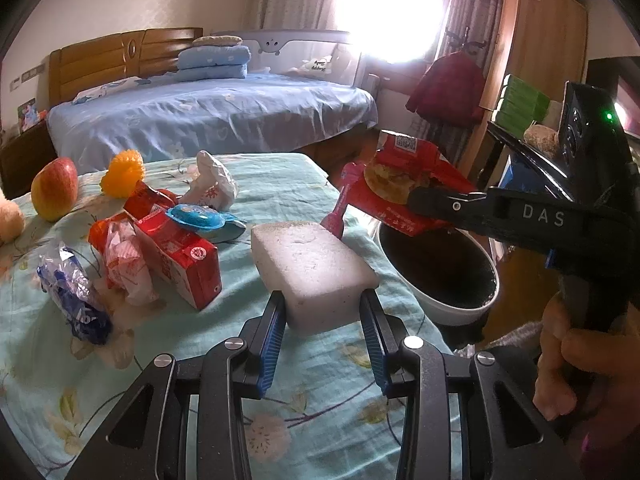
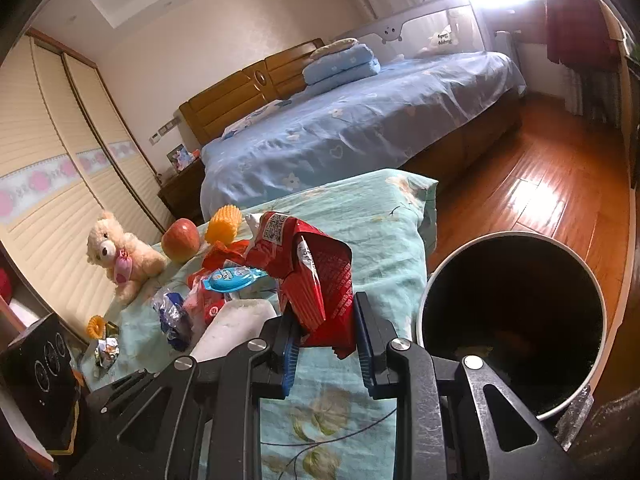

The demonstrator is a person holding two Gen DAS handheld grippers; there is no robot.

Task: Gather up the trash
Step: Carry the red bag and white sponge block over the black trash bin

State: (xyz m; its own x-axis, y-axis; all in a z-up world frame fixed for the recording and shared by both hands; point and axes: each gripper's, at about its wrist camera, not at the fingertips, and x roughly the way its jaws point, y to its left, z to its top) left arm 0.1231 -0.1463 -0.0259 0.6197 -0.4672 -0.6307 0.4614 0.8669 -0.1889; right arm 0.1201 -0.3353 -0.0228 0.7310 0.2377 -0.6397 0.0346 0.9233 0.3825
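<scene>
My left gripper (image 1: 323, 307) is closed around the near end of a white foam block (image 1: 312, 270) lying on the flowered tablecloth (image 1: 200, 352). My right gripper (image 2: 324, 320) is shut on a red snack wrapper (image 2: 320, 276) and holds it in the air beside the table edge. In the left wrist view the wrapper (image 1: 404, 184) hangs above the rim of the white bin with a black liner (image 1: 440, 272). The bin (image 2: 508, 320) stands on the floor right of the table. A red carton (image 1: 180, 256), a blue cup lid (image 1: 198, 216), crumpled bags (image 1: 120, 260) and a blue wrapper (image 1: 74, 296) lie left of the block.
An apple (image 1: 54, 188), an orange foam net (image 1: 122, 172) and white crumpled paper (image 1: 214, 182) sit at the table's far left. A teddy bear (image 2: 120, 256) sits by the apple. A bed (image 1: 212, 112) stands behind the table. A wooden floor (image 2: 540, 184) lies to the right.
</scene>
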